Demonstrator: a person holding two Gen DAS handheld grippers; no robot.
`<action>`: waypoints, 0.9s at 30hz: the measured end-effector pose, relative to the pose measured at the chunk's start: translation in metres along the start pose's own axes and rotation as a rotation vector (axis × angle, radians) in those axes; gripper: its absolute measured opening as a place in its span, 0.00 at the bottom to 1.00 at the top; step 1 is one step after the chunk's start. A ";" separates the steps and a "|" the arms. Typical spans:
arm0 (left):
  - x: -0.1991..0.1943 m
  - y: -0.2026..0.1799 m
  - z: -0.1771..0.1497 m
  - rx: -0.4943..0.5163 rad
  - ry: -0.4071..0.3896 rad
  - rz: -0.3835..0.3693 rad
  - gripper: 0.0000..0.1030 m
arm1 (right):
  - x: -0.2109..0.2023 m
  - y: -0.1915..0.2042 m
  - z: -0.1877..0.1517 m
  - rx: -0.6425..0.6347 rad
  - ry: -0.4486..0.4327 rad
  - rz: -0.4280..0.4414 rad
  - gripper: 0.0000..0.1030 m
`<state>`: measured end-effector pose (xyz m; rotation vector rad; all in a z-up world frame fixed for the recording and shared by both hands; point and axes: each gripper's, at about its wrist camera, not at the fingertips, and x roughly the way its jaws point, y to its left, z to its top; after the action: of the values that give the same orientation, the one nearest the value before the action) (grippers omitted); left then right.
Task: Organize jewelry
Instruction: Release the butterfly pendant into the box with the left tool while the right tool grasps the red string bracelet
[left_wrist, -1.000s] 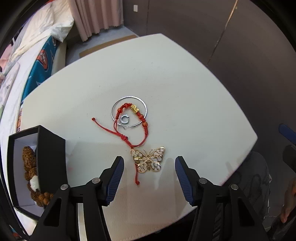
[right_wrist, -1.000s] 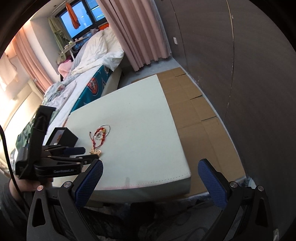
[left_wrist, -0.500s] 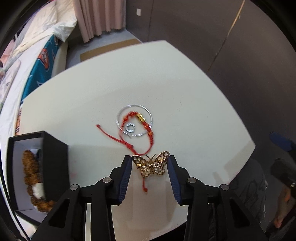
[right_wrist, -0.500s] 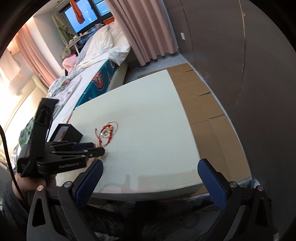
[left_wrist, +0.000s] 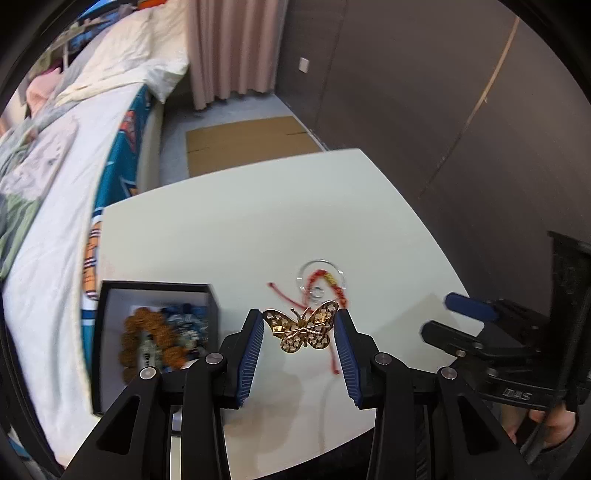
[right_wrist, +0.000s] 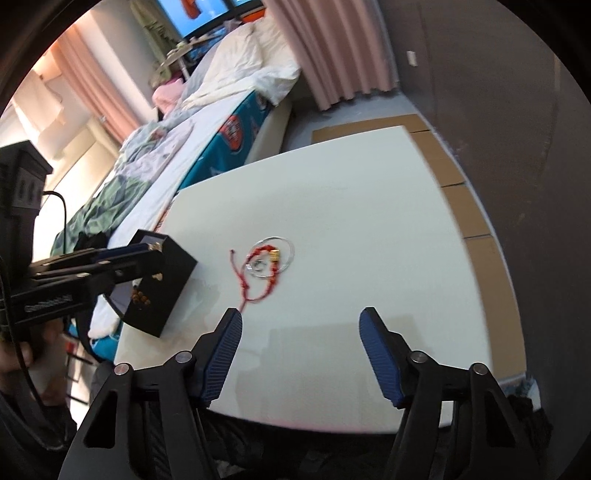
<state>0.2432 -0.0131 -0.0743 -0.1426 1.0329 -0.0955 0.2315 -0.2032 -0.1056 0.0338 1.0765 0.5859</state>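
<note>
Now butterfly brooch (left_wrist: 301, 330) sits clamped between left fingers (left_wrist: 253, 341).

The butterfly brooch (left_wrist: 303, 330) looked like shiny gold metal with pierced wings, pinched between the ribbed blue pads (left_wrist: 250, 352) of the left tool (left_wrist: 300, 332), whose arms were matt black plastic with small bright metal rivets. The counter (left_wrist: 236, 229) had a smooth, matt white surface. On it, the cord bracelet (right_wrist: 260, 271) was red knotted thread with glossy gold beads, beside a thin, shiny silver hoop (right_wrist: 282, 254). The box (left_wrist: 107, 325) to the left was matt black outside and pale inside, holding rough brown beads (left_wrist: 147, 339). The right tool (right_wrist: 301, 325) had textured blue pads too.
</note>
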 end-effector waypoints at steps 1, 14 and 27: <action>-0.003 0.004 -0.001 -0.008 -0.006 0.004 0.40 | 0.007 0.004 0.003 -0.009 0.015 -0.005 0.57; -0.039 0.064 -0.014 -0.123 -0.056 0.034 0.40 | 0.071 0.035 0.020 -0.087 0.151 -0.094 0.37; -0.058 0.101 -0.033 -0.194 -0.087 0.046 0.40 | 0.081 0.051 0.024 -0.154 0.163 -0.164 0.09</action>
<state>0.1868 0.0929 -0.0581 -0.2970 0.9566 0.0531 0.2573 -0.1163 -0.1450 -0.2380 1.1767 0.5282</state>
